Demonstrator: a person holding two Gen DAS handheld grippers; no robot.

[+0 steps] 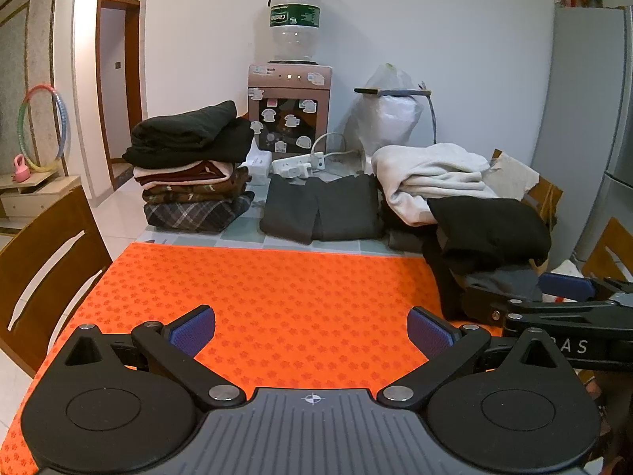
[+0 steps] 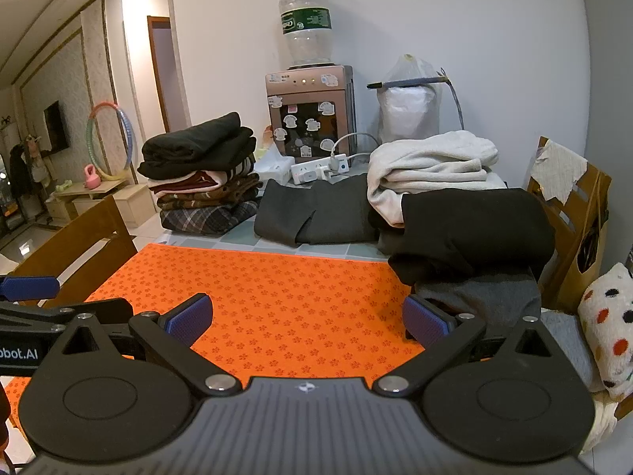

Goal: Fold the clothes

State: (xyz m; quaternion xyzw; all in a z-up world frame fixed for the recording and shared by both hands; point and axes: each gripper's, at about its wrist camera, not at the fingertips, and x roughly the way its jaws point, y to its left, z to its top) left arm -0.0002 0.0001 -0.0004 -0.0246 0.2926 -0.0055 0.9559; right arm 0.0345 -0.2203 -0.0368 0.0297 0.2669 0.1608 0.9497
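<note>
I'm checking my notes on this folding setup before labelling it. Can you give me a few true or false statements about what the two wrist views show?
1. Both the left gripper and the right gripper are open and empty. True.
2. A garment lies spread on the orange mat. False: the mat is bare between the grippers.
3. The folded stack is topped by black garments. True.
4. The cream garment lies under the black one. False: it sits behind and above it in the unfolded pile.
</note>
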